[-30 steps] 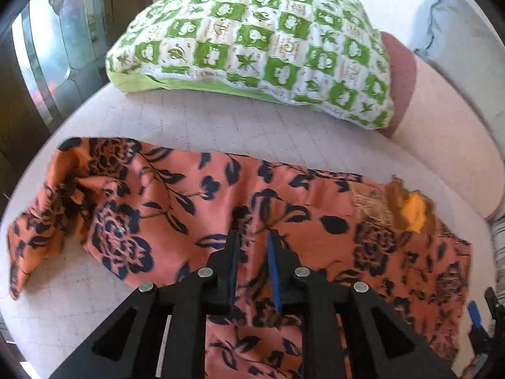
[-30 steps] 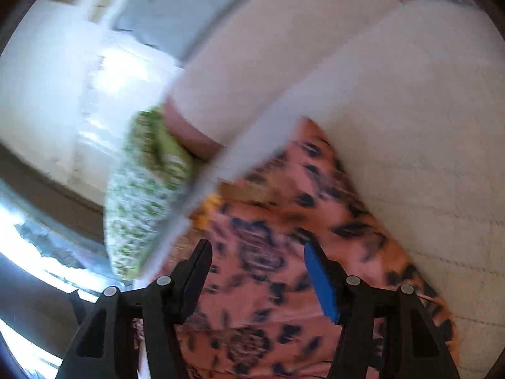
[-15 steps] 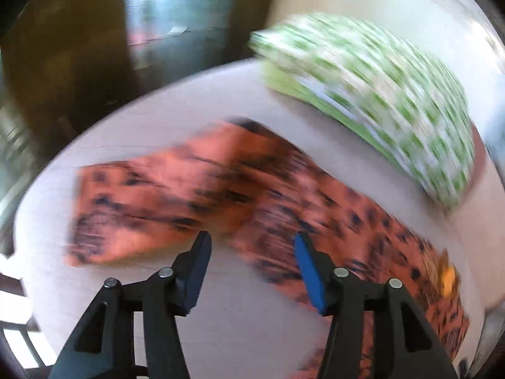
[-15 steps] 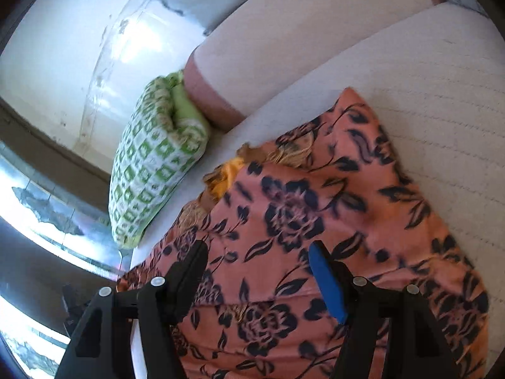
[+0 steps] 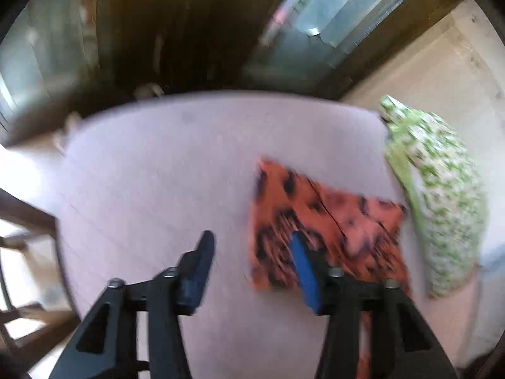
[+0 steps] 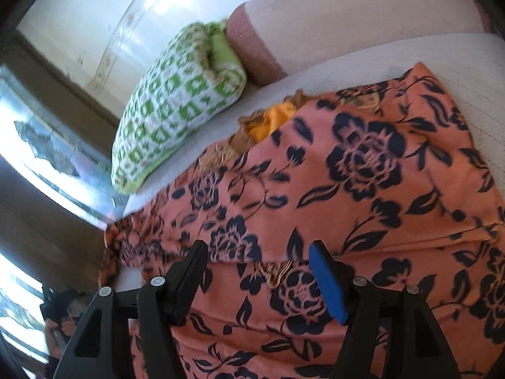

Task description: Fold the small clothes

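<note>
An orange garment with a dark floral print [image 6: 363, 195] lies spread on the pale sofa seat [image 6: 473, 63]. In the blurred left wrist view one end of it [image 5: 328, 218] lies right of centre. My left gripper [image 5: 252, 246] is open and empty above the seat, its right finger over the garment's edge. My right gripper [image 6: 257, 252] is open and empty, hovering just over the garment. A yellow-brown trimmed neckline [image 6: 274, 120] shows at the garment's far edge.
A green-and-white patterned pillow [image 6: 176, 107] rests at the sofa's end, also in the left wrist view [image 5: 442, 202]. A pink bolster [image 6: 252, 47] lies behind it. The seat's edge [image 5: 66, 221] drops off at left, with a wooden frame and window beyond.
My left gripper has opened, let go of the garment and swung left toward its end. My right gripper has moved closer over the garment, still open.
</note>
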### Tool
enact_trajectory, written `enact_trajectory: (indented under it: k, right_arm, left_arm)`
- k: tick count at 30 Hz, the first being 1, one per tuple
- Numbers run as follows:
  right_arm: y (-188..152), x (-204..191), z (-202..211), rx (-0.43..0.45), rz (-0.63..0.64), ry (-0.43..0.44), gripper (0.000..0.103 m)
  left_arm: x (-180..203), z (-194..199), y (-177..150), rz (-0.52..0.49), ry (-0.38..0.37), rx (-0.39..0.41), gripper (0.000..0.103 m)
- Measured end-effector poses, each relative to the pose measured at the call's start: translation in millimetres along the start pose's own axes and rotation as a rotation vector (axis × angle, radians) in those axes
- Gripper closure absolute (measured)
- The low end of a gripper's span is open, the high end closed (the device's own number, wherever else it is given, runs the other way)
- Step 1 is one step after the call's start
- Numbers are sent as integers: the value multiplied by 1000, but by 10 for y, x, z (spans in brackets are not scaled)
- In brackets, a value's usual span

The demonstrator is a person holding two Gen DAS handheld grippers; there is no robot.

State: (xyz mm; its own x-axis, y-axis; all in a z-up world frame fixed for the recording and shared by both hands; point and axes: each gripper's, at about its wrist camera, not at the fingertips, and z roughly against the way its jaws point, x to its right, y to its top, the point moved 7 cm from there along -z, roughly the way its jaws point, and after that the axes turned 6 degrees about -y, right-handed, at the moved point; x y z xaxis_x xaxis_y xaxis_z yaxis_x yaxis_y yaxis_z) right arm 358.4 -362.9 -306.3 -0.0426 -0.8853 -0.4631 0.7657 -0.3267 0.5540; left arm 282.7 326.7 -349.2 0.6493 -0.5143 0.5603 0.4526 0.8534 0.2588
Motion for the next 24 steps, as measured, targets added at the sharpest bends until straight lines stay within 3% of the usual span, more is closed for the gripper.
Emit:
enact_trajectory:
  k: [4, 7, 12, 14, 17, 19, 21, 24]
  right_arm:
    - [-61, -89, -47, -6, 62, -22, 33]
    - [-62, -123, -25, 0, 79, -18, 33]
    - [-18, -102, 34, 21, 96, -29, 33]
    - [2, -72, 45, 24, 85, -27, 33]
    - [18, -47, 37, 25, 87, -30, 33]
    - [21, -17, 21, 27, 87, -44, 33]
    - [25, 22, 10, 30, 83, -60, 34]
    - [43, 108, 2, 31, 75, -74, 34]
  left_arm:
    - [229, -83, -303, 19, -165, -87, 64]
    - [393, -169, -397, 36, -229, -88, 64]
    - [344, -524, -379, 150, -269, -109, 64]
    - [301, -553, -303, 200, -290, -81, 64]
    - [334, -534, -75, 177, -261, 31, 64]
    - [354, -580, 5, 172, -247, 54, 67]
    - [355, -592, 67, 174, -247, 79, 77]
    - [345, -545, 94, 202, -257, 78, 78]
